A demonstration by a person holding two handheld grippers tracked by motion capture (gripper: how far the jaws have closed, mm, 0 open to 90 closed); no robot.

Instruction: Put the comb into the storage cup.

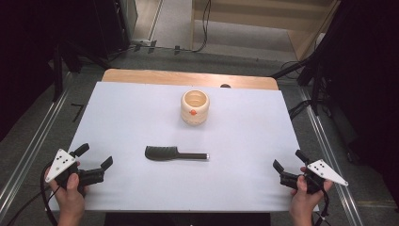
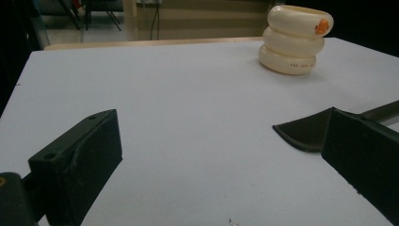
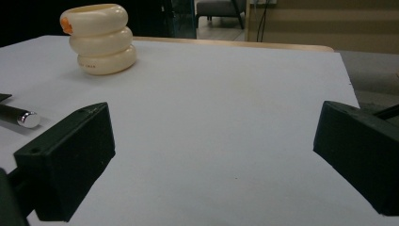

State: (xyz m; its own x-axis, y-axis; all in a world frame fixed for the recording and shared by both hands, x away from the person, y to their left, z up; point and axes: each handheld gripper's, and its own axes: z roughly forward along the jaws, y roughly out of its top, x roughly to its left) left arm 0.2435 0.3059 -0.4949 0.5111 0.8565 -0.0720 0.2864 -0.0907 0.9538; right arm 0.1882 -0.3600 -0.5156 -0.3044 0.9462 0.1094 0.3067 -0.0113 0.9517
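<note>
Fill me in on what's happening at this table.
A person holds a gripper in each hand at the near corners of the white table. The left gripper and right gripper both have open jaws and hold nothing. A black comb lies flat mid-table, untouched, and a cream ringed cup stands upright beyond it.

Left hand-held gripper (image 1: 96,157) and right hand-held gripper (image 1: 288,160) gape empty, angled inward.

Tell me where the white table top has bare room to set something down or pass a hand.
Widest free patches: left of the cream ringed cup and right of it, out to the white table top's edges. The near strip between the left gripper and right gripper, in front of the black comb, is bare too. Tightest: the middle, where only a narrow gap separates cup and comb.
</note>
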